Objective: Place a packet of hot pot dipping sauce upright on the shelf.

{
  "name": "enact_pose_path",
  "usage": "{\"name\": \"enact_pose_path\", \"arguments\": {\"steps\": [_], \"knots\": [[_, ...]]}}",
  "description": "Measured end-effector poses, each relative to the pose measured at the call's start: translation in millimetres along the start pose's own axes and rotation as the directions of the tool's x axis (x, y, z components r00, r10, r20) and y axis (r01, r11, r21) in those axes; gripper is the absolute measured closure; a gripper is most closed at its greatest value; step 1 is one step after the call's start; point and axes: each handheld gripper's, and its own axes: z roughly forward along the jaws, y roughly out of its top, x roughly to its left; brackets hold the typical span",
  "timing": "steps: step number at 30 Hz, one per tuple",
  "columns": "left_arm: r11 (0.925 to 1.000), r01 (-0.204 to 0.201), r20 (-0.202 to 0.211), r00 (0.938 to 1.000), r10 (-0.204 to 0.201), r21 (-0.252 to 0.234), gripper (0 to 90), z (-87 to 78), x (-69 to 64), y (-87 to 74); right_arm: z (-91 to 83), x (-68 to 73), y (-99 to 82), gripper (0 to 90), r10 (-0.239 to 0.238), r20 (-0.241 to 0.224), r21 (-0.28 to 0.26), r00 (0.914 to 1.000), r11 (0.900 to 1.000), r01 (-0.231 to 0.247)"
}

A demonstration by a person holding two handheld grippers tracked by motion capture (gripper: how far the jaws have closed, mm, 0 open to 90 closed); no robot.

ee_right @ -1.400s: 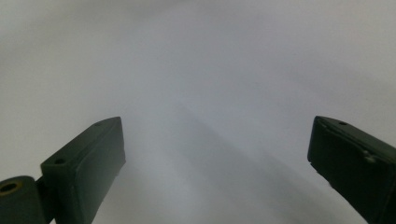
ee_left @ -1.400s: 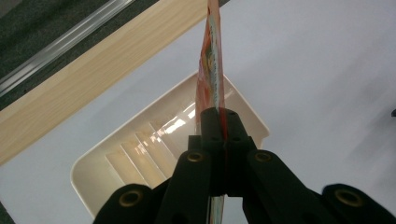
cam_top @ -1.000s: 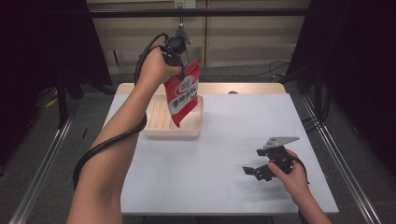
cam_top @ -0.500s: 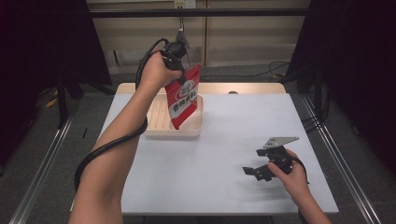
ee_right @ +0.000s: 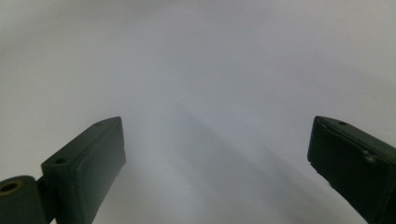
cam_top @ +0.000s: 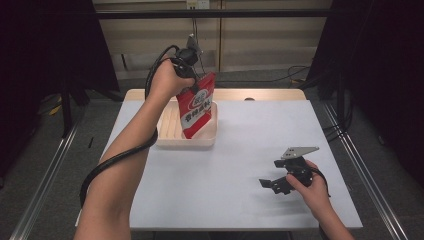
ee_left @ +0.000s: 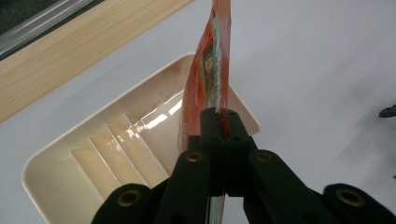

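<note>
Left gripper [cam_top: 196,82] pinches the top edge of a red printed plastic pouch [cam_top: 196,111], which hangs below its jaws over a cream ribbed plastic tray [cam_top: 188,141]. Right gripper [cam_top: 272,184], well apart, rests low on the white table [cam_top: 240,150], jaws wide, nothing between.

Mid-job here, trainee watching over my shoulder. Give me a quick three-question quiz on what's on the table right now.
1. True or false: the left claw is shut on the top edge of the red pouch.
2. The pouch hangs over: A) the cream tray, B) bare table, C) the floor.
3. What is between the jaws of the right claw?

Key: 1 true. 2 A. 3 Nothing; it stands open, low over the white table.
</note>
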Motion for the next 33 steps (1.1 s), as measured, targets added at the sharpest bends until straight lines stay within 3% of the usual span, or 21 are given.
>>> {"name": "enact_pose_path", "arguments": {"steps": [10,17,23,28,33], "knots": [[0.9995,0.022,0.028,0.9994,-0.022,-0.024,88.9,4.4,-0.2,-1.6,0.1,-0.2,0.1,3.7,-0.001,0.002,0.000,1.0000,1.0000,0.001],[0.9999,0.014,0.046,0.9989,-0.014,-0.009,87.8,4.7,-0.9,-2.4,-0.3,0.6,0.1,3.6,-0.003,0.002,-0.001,1.0000,1.0000,0.003],[0.9992,0.034,0.051,0.9982,-0.033,-0.021,85.0,5.6,0.1,-4.8,0.2,0.5,0.2,3.7,-0.005,0.001,0.002,1.0000,1.0000,0.005],[0.9991,0.030,0.045,0.9986,-0.029,-0.029,75.6,7.0,0.7,-7.7,0.8,1.0,0.4,3.7,-0.006,-0.001,0.001,1.0000,1.0000,0.006],[0.9973,0.053,0.055,0.9972,-0.050,-0.051,57.4,5.6,1.1,-9.8,1.3,1.0,0.2,3.6,-0.007,-0.003,0.001,1.0000,1.0000,0.007]]}}
